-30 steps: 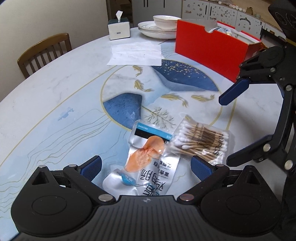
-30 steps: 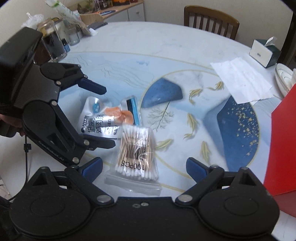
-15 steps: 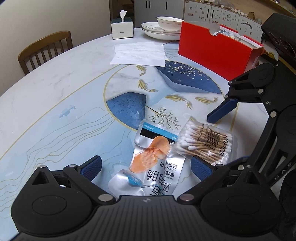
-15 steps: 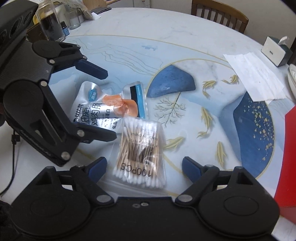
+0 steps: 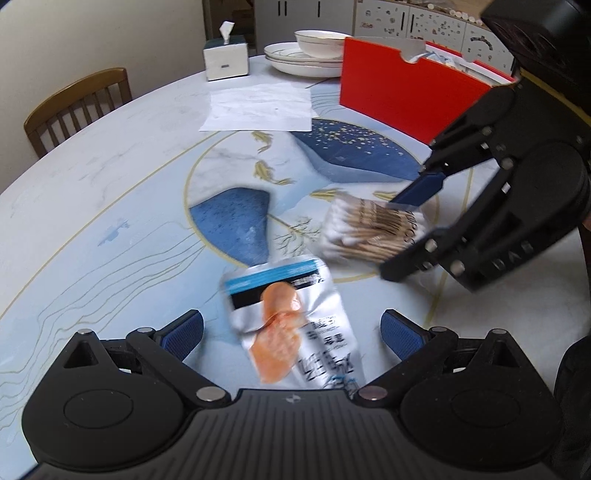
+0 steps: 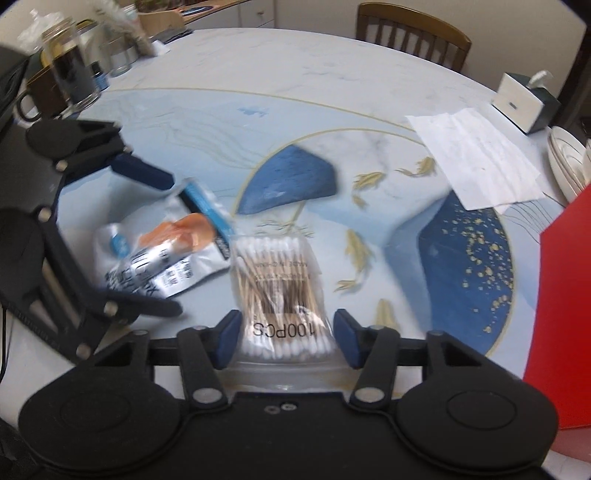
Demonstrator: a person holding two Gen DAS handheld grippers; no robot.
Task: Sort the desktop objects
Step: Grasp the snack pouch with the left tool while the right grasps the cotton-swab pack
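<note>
A clear bag of cotton swabs (image 6: 280, 291) lies on the round patterned table (image 6: 280, 99), with my right gripper (image 6: 287, 338) closing around its near end; the blue pads stand close to the bag's sides. The bag also shows in the left wrist view (image 5: 373, 230), between the right gripper's fingers (image 5: 417, 192). A silver snack pouch (image 5: 291, 325) with an orange picture lies between my left gripper's (image 5: 291, 334) wide-open fingers; it also shows in the right wrist view (image 6: 162, 254).
A red open box (image 5: 410, 96) stands at the back right. Stacked white plates with a bowl (image 5: 314, 51), a tissue box (image 5: 225, 55) and a white paper sheet (image 5: 258, 107) lie at the far side. Glass jars (image 6: 70, 74) and a wooden chair (image 6: 410, 33) are at the table's edges.
My right gripper has moved forward over the cotton swab bag and its fingers have narrowed around it. My left gripper has advanced so the silver pouch lies between its open fingers.
</note>
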